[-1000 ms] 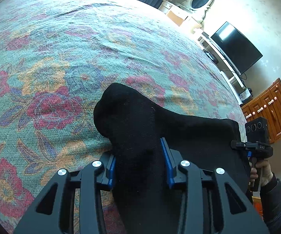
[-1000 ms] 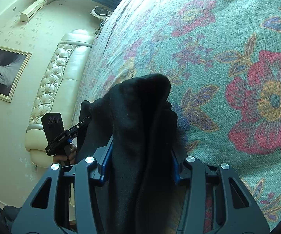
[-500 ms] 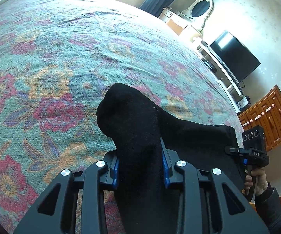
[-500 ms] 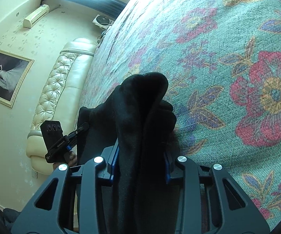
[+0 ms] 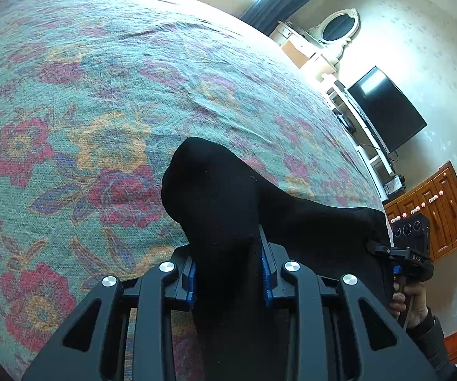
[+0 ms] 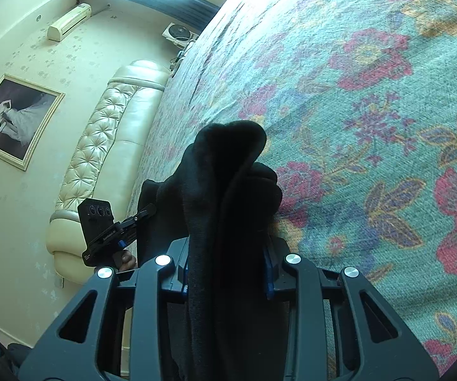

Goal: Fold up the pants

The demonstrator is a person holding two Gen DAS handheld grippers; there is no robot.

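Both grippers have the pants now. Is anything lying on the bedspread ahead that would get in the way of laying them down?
Nothing visible does. The left gripper and right gripper are each shut on the black pants, and the floral bedspread ahead of them shows only its own pattern and a few wrinkles. The patch directly under the fabric is hidden.

My left gripper [image 5: 228, 270] has its jaws clamped on a bunch of the black pants [image 5: 222, 197], blue pads pressed into the cloth on both sides; my right gripper [image 6: 226, 268] is clamped on another bunch the same way; each hand grips its handle below, the right hand [image 5: 409, 298] at the far edge, the left hand [image 6: 126, 258] likewise.
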